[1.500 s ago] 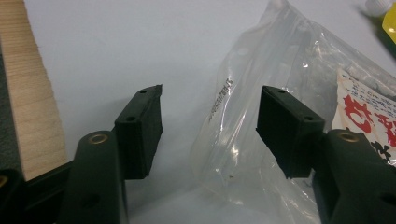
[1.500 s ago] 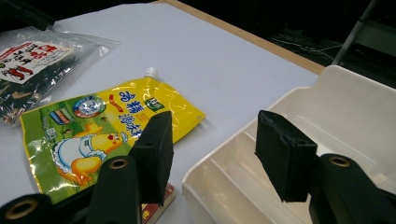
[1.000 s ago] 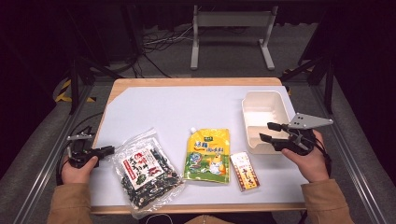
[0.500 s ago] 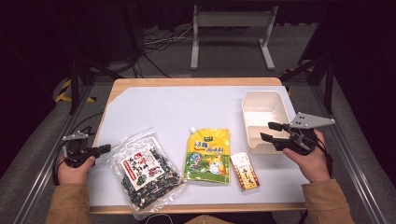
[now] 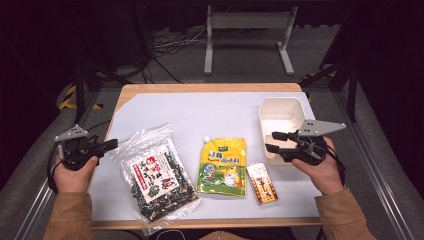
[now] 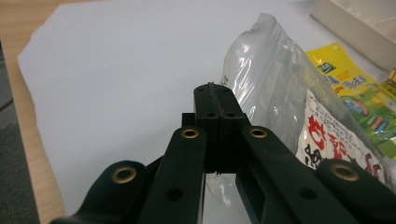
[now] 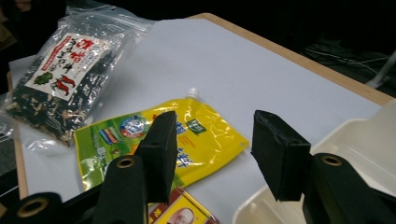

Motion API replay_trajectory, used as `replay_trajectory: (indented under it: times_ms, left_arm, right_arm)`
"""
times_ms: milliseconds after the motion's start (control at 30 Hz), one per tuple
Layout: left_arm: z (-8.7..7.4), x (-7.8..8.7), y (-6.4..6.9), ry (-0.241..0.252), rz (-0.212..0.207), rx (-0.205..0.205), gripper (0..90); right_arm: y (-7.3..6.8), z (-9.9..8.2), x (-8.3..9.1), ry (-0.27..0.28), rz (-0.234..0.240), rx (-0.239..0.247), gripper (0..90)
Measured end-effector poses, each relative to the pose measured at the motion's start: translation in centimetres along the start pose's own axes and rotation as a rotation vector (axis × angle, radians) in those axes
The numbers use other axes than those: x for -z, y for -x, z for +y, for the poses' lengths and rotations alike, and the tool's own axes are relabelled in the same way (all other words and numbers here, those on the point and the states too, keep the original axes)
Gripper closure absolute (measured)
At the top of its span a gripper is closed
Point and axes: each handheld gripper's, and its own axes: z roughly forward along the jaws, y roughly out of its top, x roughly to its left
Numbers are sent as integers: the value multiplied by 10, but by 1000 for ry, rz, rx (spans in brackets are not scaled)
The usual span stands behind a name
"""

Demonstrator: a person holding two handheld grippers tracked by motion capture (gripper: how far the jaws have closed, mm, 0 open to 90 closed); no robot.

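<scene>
Jaws pressed together left (image 6: 218,100), parted right (image 7: 212,151).

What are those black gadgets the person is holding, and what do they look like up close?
Two handheld tools: the left gripper and right gripper are black, each with two flat jaws on linkage arms with brass-ringed holes. A grey three-cornered plate with small holes tops each, and black cables trail off. The person's sleeves are tan.

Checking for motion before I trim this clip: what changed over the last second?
Little. The left gripper slid slightly inward along the table's left edge, its shut tips now near the clear bag of dried food. Nothing was picked up or released. The right gripper stays open at the cream tray; the yellow pouch, small box and bag lie as before.
</scene>
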Motion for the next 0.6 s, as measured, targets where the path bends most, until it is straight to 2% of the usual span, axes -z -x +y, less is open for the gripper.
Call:
replay_trajectory:
  times_ms: [33,267,300,367,467,600]
  left_arm:
    - [4,1,3,8,-7,1,900]
    - [33,9,20,99,-42,-57,900]
    - [33,9,20,99,-42,-57,900]
    - [40,9,25,117,-50,-75,900]
    - [46,11,32,140,-72,-90,900]
    - [50,16,42,197,-113,-133,900]
  right_arm:
    - [-1,1,-1,0,5,3,511]
    - [-11,14,-13,-13,57,29,513]
    - [-11,14,-13,-13,57,29,513]
    - [-15,19,-18,-6,92,29,514]
    - [-22,28,-27,-13,116,55,515]
    - [-30,38,-38,-20,143,73,515]
